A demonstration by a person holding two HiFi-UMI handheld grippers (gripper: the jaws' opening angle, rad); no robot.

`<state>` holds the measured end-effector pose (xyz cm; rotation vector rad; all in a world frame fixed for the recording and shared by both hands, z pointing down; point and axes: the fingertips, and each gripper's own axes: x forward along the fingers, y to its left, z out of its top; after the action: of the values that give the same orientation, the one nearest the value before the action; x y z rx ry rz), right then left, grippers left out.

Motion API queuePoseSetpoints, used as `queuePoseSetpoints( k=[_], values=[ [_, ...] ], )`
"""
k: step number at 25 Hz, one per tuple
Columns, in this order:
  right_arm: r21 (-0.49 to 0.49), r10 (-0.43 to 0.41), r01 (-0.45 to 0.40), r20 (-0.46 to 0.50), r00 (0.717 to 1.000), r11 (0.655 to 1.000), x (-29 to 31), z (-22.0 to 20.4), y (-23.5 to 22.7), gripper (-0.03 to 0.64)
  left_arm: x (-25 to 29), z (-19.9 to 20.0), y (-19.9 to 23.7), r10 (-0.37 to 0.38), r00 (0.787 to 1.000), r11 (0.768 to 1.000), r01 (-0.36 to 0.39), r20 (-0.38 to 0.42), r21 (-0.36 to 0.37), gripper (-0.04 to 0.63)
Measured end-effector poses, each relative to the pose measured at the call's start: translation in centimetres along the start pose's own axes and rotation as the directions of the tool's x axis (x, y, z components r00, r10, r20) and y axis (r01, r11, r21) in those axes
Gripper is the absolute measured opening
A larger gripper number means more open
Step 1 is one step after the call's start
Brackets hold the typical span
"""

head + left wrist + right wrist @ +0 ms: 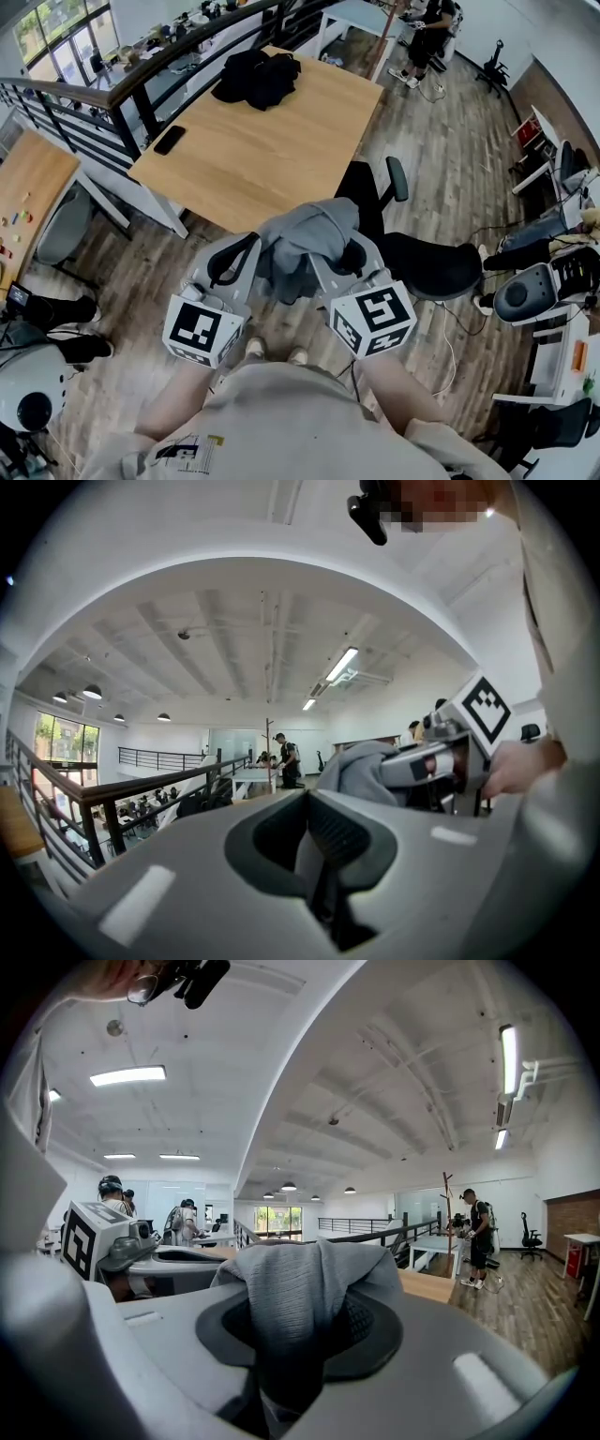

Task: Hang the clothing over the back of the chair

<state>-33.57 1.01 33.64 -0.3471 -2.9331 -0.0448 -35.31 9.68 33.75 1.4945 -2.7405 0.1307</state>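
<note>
Garment: grey garment (309,239) bunched up and held in the air between both grippers, above the chair back (364,195); not yet draped.
Left gripper (314,860): jaws pressed together on what looks like a thin edge of the cloth, with only a pale sliver showing between the pads.
Right gripper (300,1358): clenched on a thick fold, the cloth spilling up and over the jaws.
Chair: black office chair (433,264) beside the table (281,150), seat to the lower right of the garment in the head view.
Step in hand, judged: bringing the garment to the chair back, not yet spread out.
Risk, thin grip: left hold probably slight; a tug while spreading could pull the edge free and drop that side to the floor.
Risk, bunching: laid down as a wad with uneven weight, likely to slide off the back onto the seat.
Risk, snag: cloth or a jaw catching the armrest (398,178) on the way down; a nudge could swivel the chair away.
Nearby: black clothes (258,77) and a phone (170,140) on the table, well apart from the work.
</note>
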Motion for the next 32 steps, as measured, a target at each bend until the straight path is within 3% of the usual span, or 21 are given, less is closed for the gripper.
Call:
queuePoseSetpoints(
  k=[12, 21, 32],
  values=[
    [0.005, -0.068, 0.068, 0.058, 0.996, 0.998, 0.7, 2.2, -7.5, 0.127, 5.7, 3.3, -1.7, -0.04, 0.998, 0.999, 0.041, 0.057, -0.01, 0.0],
    [-0.035, -0.149, 0.154, 0.108, 0.983, 0.987, 1.3, 4.9, -14.2, 0.129, 12.2, 6.2, -3.8, -0.115, 0.989, 0.993, 0.113, 0.095, 0.033, 0.0],
    [-0.056, -0.301, 0.315, 0.175, 0.937, 0.948, -3.2, 7.8, -22.5, 0.129, 18.5, 6.2, -9.8, -0.236, 0.967, 0.972, 0.235, 0.092, 0.023, 0.0]
  ],
)
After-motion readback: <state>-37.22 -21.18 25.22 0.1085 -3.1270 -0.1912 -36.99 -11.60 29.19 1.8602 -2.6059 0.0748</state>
